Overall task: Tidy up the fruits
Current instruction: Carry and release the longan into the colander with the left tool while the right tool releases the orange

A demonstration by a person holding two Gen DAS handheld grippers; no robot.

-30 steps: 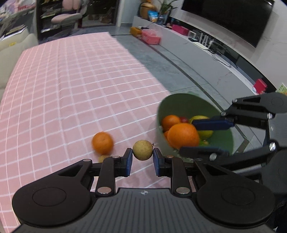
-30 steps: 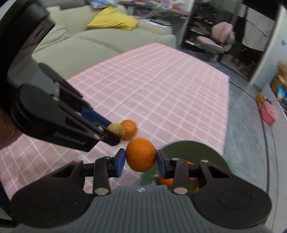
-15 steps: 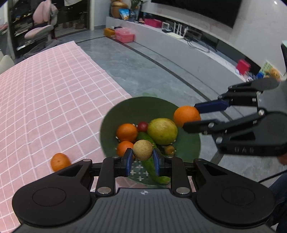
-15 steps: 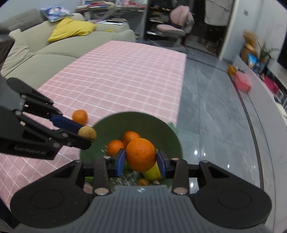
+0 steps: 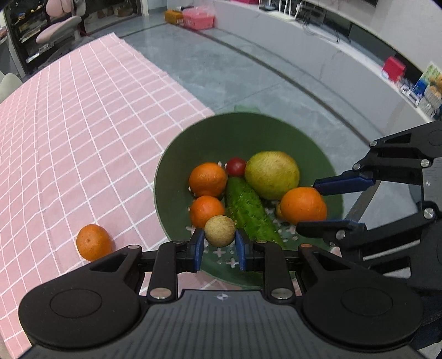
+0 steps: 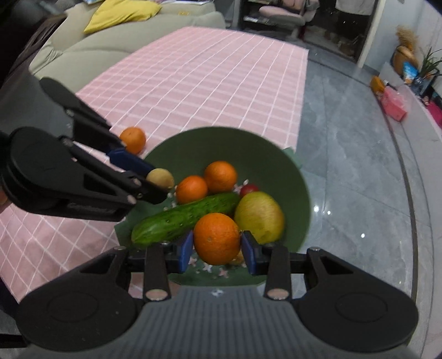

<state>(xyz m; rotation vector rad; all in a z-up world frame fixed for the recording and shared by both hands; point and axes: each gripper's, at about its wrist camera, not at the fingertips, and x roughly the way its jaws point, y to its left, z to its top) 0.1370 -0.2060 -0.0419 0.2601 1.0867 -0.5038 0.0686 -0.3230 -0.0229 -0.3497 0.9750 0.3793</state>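
Observation:
A green bowl (image 5: 243, 132) (image 6: 265, 163) stands at the edge of the pink checked cloth (image 5: 69, 124) (image 6: 210, 74). In it lie two oranges (image 5: 207, 179), a cucumber (image 5: 248, 212) (image 6: 182, 218), a red tomato (image 5: 235, 166) and a yellow-green fruit (image 5: 272, 174) (image 6: 259, 215). My left gripper (image 5: 219, 242) is shut on a small tan round fruit (image 5: 220, 231) (image 6: 161, 178) over the bowl's near-left side. My right gripper (image 6: 216, 250) is shut on an orange (image 6: 216, 238) (image 5: 303, 205) over the bowl's right side.
One loose orange (image 5: 92, 241) (image 6: 133, 139) lies on the cloth left of the bowl. Beyond the table edge is grey glossy floor (image 6: 359, 165). A sofa with a yellow cushion (image 6: 121, 12) stands behind the table, and a low TV counter (image 5: 317, 41) runs along the wall.
Both grippers have moved lower and further over the bowl with their fruits still held. The bowl now looks larger and closer in both views.

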